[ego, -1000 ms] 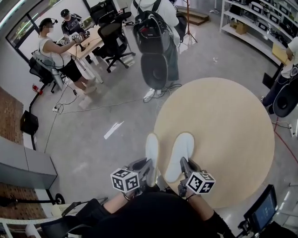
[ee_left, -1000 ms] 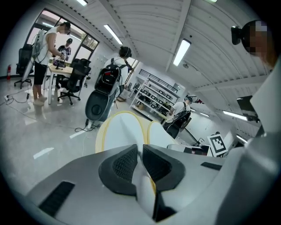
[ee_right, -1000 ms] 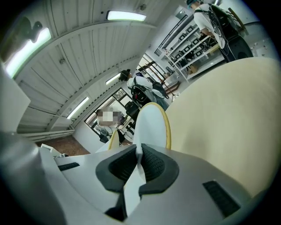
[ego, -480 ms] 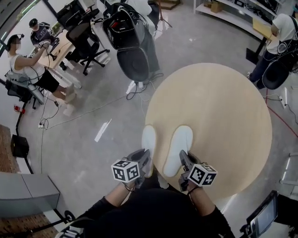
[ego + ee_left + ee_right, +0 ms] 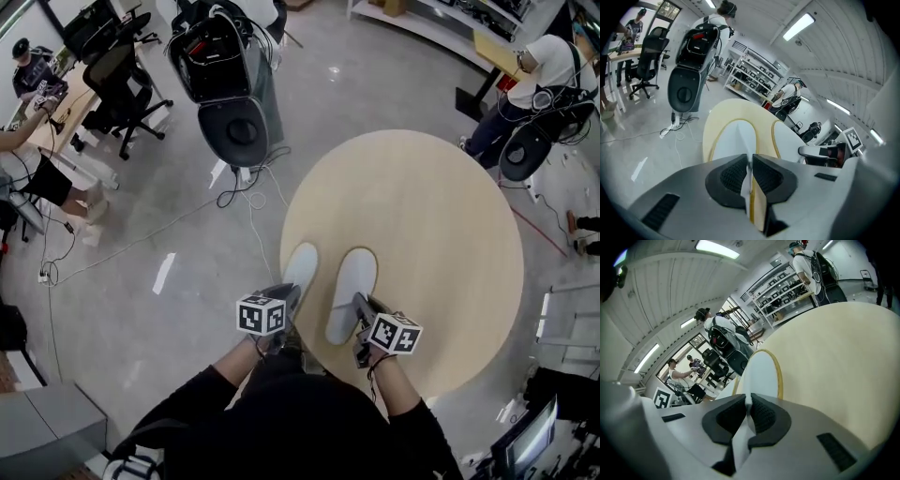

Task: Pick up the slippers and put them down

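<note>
I had my left gripper clamped on the heel of the left slipper, and my right gripper clamped on the right slipper. Both slippers were at the near-left edge of the round table.

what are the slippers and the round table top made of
Slippers: likely thin white fabric over soft foam, matte; the heel squashes to a thin sheet, with a yellowish sole edge. Table: looks like pale wood or laminate, smooth matte, uniform beige, no clear grain.

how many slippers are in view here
2. The left slipper is clamped in the left hand-held gripper at the round table's edge. The right slipper is clamped in the right hand-held gripper, beside it. None seems hidden.
</note>
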{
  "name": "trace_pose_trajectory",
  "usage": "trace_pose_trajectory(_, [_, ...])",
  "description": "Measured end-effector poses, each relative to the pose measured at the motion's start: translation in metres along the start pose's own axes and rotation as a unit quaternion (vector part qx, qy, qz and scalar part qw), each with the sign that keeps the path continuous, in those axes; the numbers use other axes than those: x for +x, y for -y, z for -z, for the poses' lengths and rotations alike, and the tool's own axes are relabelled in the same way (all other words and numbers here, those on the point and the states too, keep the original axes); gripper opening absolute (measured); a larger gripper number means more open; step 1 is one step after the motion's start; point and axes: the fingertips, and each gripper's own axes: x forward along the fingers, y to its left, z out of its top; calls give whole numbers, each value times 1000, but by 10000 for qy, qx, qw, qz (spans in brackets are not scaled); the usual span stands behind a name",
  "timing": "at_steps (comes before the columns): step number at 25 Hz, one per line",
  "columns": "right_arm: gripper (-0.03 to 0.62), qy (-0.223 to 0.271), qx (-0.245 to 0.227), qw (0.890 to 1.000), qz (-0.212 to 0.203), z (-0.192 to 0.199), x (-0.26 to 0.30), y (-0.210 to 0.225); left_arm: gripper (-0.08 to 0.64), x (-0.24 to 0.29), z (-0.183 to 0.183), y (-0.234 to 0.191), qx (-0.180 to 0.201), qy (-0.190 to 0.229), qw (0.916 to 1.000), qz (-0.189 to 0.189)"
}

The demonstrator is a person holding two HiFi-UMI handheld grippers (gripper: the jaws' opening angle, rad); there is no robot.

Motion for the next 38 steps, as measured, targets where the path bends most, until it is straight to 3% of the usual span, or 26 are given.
trace_pose_trajectory(3, [31,-176,11,9998,102,-2,31,-1,34,25,-7,-17,-132,-224,9997,3])
trace_pose_trajectory(8, [31,-353,442,9980,295,-3,70,0,34,54,-13,-35,-383,-416,9983,-138])
trace_pose_trajectory(15, [31,-332,748,9944,664,-2,86,27,34,77,-21,-37,-149,-581,9982,86])
trace_pose_trajectory(21, [31,-430,1025,9906,799,9,89,36,34,79,-25,-40,-290,-666,9972,169])
trace_pose_trajectory(27, [31,-621,1001,9884,956,31,96,47,34,83,-23,-44,-263,-723,9969,182])
trace_pose_trajectory(34, [32,-660,800,9896,992,30,105,40,34,74,-30,-51,-289,-704,9969,197])
trace_pose_trajectory(35, [47,-681,716,9897,1033,32,105,40,34,73,-29,-52,-279,-692,9970,191])
trace_pose_trajectory(37, [156,-744,567,9896,1095,39,104,41,35,69,-22,-54,-284,-682,9971,190])
trace_pose_trajectory(38, [174,-755,533,9896,1106,42,103,41,35,68,-19,-55,-304,-682,9970,205])
